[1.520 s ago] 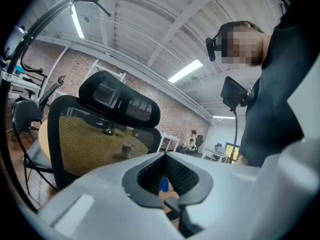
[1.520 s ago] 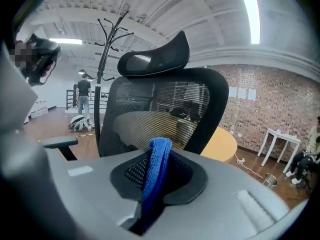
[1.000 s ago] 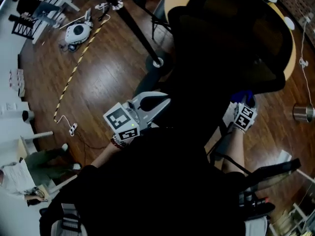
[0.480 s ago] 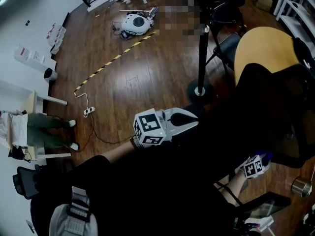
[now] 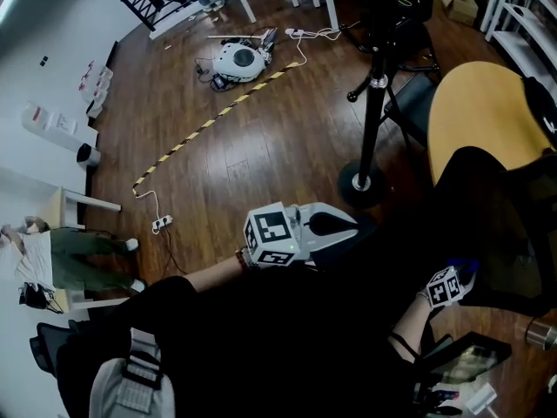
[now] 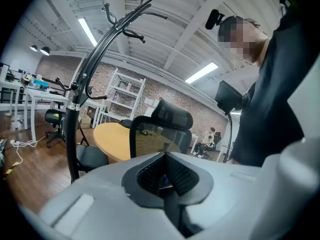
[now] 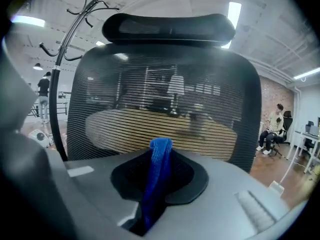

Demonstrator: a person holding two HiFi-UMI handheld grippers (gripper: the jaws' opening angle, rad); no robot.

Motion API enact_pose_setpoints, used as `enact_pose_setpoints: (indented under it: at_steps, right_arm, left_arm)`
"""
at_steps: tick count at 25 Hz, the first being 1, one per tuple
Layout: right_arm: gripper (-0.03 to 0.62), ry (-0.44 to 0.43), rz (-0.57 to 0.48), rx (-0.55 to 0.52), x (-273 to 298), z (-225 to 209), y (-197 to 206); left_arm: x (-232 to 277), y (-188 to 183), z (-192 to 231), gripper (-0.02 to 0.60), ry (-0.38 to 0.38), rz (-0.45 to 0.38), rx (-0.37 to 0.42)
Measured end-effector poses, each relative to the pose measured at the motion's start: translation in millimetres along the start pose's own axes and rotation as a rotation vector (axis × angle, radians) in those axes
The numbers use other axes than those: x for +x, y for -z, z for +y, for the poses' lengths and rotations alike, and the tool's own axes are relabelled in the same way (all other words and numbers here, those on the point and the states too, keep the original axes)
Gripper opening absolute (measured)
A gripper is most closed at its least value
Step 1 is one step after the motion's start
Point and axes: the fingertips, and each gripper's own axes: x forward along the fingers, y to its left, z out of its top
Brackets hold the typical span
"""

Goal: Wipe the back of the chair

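Chair back close ahead; right gripper clamps blue cloth.

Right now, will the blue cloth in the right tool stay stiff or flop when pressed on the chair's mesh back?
Probably floppy: the blue cloth is a soft fold squeezed thin in the shut right tool, so it will likely buckle. Only a short tip sticks out, which should limit the flop. The mesh back looks see-through and may give slightly.
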Motion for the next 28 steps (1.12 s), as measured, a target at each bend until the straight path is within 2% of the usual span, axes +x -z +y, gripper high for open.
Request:
enact_pose_setpoints:
  at_steps: [3, 7, 9, 13, 16, 20, 22, 25, 28]
  right_arm:
    - [0.028, -0.12, 0.002, -0.052, 1, 61, 1]
    - [0.031, -0.356, 0.03, -0.153, -3, 169, -6]
    - [0.034, -0.444, 0.036, -0.174, 2, 213, -10]
    - [0.038, -0.533, 0.007, -0.132, 1, 250, -27]
    - [0.038, -0.576, -0.039, -0.118, -22, 238, -46]
    - [0.038, -0.584, -0.111, -0.091, -63, 209, -83]
    - [0.038, -0.518, -0.13, -0.083, -103, 172, -103]
    - [0.038, -0.344, -0.144, -0.081, -183, 92, -126]
    - [0.038, -0.254, -0.18, -0.072, -232, 42, -138]
  left_arm:
    - [-22, -3, 15, 0.006, -0.035, -0.015, 0.028]
    - [-51, -13, 32, 0.006, -0.069, -0.05, 0.044]
    - [-56, -13, 42, 0.006, -0.099, -0.062, 0.037]
    - [-59, -12, 58, 0.006, -0.148, -0.105, 0.003]
    - [-55, -13, 54, 0.006, -0.126, -0.132, -0.022]
    - [-53, -25, 56, 0.006, -0.053, -0.165, -0.003]
    - [-56, -34, 45, 0.006, 0.025, -0.175, 0.0]
    - [-47, -29, 30, 0.006, 0.15, -0.152, -0.018]
    - [-29, -16, 48, 0.006, 0.16, -0.152, -0.125]
